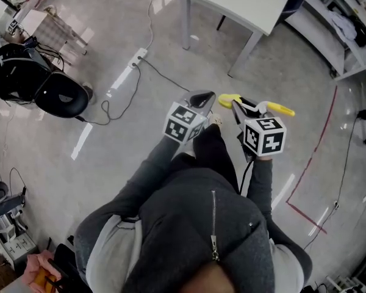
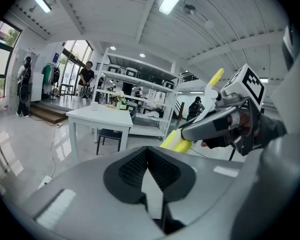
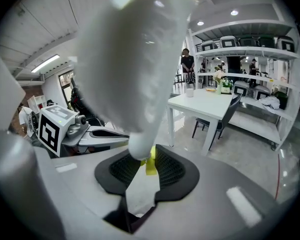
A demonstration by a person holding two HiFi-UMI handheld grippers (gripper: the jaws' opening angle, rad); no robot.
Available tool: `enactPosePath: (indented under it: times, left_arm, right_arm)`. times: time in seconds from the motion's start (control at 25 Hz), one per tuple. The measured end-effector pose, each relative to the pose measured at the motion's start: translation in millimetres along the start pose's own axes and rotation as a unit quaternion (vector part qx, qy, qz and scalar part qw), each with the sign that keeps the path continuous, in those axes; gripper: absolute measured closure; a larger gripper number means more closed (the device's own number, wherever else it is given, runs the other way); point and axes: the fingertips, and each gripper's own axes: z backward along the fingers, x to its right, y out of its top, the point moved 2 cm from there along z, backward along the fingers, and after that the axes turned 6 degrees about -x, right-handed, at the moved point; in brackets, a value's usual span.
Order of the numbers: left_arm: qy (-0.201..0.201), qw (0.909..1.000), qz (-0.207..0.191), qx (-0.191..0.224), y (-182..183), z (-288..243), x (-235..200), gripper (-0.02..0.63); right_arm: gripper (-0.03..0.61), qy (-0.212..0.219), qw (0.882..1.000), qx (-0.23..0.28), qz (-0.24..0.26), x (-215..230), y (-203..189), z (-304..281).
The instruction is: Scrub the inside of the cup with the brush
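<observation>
Brush (image 1: 281, 109) lies crosswise in right tongs (image 3: 146, 168).

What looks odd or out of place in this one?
The left tongs are shut on nothing while the right tongs grip the brush, so no scrubbing is under way. A power strip and its cable trail loose across the floor.

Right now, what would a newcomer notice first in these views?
The yellow-and-white brush clamped in the right tongs stands out, held out over the floor. Beside it the left tongs are shut on nothing, and a white table stands ahead.
</observation>
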Motion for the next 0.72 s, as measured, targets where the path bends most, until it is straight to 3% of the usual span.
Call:
enactPosePath:
  times: [0.4, 0.72]
  left_arm:
    - [0.014, 0.9999, 0.000, 0.000, 50, -72, -44, 0.604]
    - [0.021, 0.9997, 0.008, -0.004, 74, -110, -76, 0.603]
  right_arm:
    - [0.485, 0.011, 1.000, 0.000, 0.008, 77, 61, -40]
    - [0.485, 0.020, 1.000, -0.007, 0.019, 110, 95, -68]
